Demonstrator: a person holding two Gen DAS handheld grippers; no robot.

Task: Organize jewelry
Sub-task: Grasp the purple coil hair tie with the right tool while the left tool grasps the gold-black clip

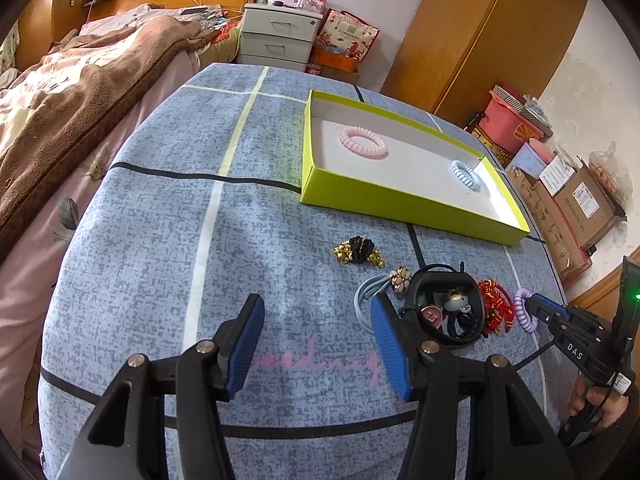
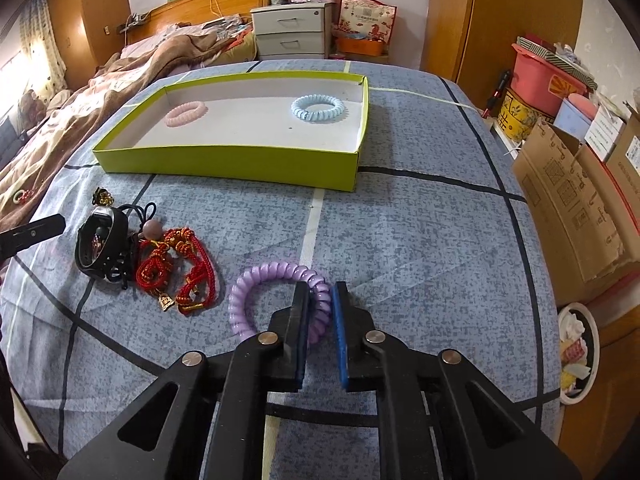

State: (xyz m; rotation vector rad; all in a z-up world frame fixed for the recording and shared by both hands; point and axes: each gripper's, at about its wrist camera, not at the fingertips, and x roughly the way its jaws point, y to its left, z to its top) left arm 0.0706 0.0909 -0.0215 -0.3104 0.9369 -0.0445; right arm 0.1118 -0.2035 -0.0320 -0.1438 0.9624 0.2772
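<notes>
Two spiral hair ties are lying inside the shallow green box point(image 2: 224, 166), a pink one point(image 2: 186, 114) toward its left end and a pale blue one point(image 2: 318, 108) toward its right end, well apart. A third, the purple spiral tie point(image 2: 264, 292), is lying on the blue patterned cloth point(image 2: 420, 248), and the right gripper point(image 2: 321, 300) is pinching its right-hand coils between nearly closed fingers; the far side of the loop is still touching the cloth, so whether it is lifted at all is hard to tell.

The left wrist view is showing only the edge of that purple tie point(image 1: 525, 310) and the right gripper's tip point(image 1: 536, 307), with the rest cut off by the frame's rim. It is showing what the right view hides: a black and gold piece point(image 1: 358, 251) lying alone nearer the box, and a grey cord bunch with a flower charm point(image 1: 401, 278).

The left gripper point(image 1: 316, 328) is hovering wide open over the cloth, holding nothing, its right finger just beside the tangled pile. In that pile a black band point(image 1: 440, 308) is ringing small charms too jumbled to identify, and red braided cords point(image 2: 176, 272) with a small gold bell are lying between it and the purple tie.
</notes>
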